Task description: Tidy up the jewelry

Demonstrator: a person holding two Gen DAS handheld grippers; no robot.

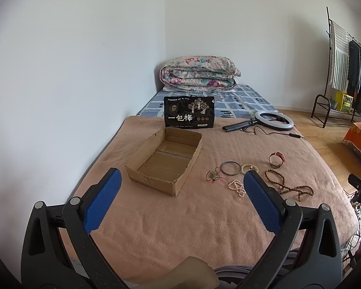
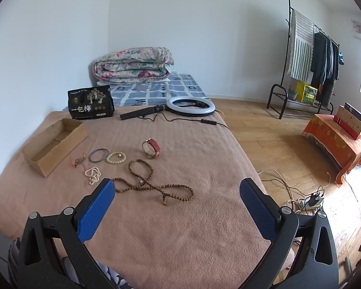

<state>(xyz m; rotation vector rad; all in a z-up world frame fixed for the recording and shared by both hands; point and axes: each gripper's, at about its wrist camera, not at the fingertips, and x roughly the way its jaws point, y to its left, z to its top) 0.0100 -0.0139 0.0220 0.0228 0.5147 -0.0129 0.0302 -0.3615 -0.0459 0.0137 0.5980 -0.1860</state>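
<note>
Bedroom w/ white walls and wood floor; work surface is a bed under a pinkish-brown blanket. A folded floral quilt sits at the far end, a black snack pouch stands behind the box, and a ring light w/ its cable lies beside it.

The cardboard box is open-topped and empty, its long axis running away from the person. In the left view it lies fwd of the left gripper, roughly between the fingers. The jewelry is spread to the box's right, none of it in the box yet.

The right gripper has its fingers wide apart, holding nothing; the left gripper is likewise spread and empty. Both hover above the blanket, near its front edge.

Key relation: the wooden bead strand lies just fwd of the right gripper, long axis roughly left-right across the fingers' line. The right hand is clearly nearer it, so it looks the likely first pick. The left is nearer the box and the pearl strand.

Count:
- 1 wooden bead strand
- 1 pearl strand
- 1 red watch
- 1 pale bead bracelet
- 1 dark bangle
- 1 red-cord pendant
- 6 pcs in all, 1 box
</note>
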